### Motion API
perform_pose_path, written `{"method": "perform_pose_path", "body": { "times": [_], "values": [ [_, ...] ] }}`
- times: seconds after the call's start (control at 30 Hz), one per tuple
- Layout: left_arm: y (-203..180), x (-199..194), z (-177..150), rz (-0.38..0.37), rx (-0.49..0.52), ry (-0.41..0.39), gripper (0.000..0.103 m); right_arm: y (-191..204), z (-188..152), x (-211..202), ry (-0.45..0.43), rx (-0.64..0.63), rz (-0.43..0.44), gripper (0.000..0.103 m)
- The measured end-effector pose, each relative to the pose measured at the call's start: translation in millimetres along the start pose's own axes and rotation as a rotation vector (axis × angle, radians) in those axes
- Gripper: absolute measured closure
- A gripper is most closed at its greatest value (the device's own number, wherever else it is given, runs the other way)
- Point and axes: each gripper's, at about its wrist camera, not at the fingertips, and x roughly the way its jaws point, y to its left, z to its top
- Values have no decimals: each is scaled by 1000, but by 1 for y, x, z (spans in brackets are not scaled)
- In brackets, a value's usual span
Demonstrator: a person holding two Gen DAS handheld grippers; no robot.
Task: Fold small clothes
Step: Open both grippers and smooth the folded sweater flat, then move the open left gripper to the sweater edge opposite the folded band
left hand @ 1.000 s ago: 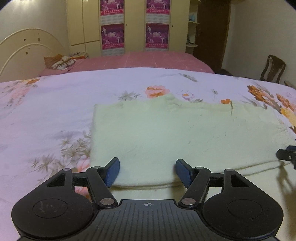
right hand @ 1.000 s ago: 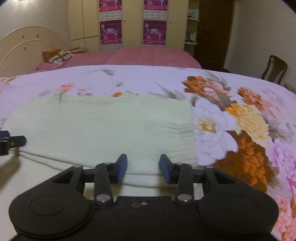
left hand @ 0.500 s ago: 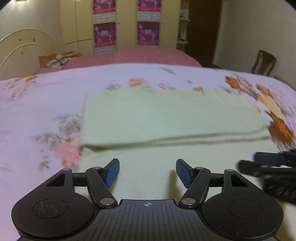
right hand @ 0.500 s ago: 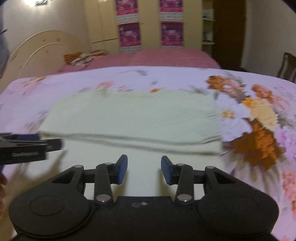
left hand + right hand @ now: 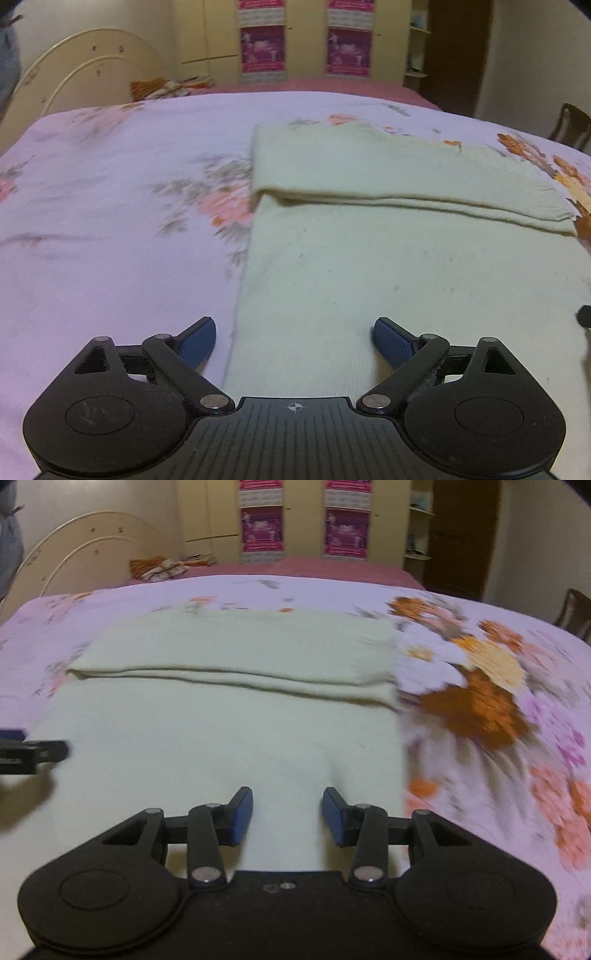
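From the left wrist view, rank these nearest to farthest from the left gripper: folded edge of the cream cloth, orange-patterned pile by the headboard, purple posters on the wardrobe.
1. Folded edge of the cream cloth, straight ahead of the left gripper.
2. Orange-patterned pile, far left beside the headboard.
3. Purple posters, on the back wardrobe.
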Motion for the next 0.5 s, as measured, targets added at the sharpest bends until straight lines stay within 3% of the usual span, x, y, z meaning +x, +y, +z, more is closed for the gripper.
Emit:
{"method": "perform_pose_path", "body": {
  "times": [0.1, 0.23, 0.37, 0.5],
  "values": [
    [-7, -23, -5, -18, 1, -22, 11, -2, -3, -10, 4, 16, 16, 61],
    [-35, -52, -18, -90, 70, -52, 11, 15, -11, -32, -13, 13, 123, 61],
    [-55, -54, -39, -125, 140, -8, 11, 45, -23, -44, 3, -27, 201, 61],
    [-42, -53, -57, -124, 131, 2, 11, 61, -40, -47, 22, -81, 187, 61]
  ]
}}
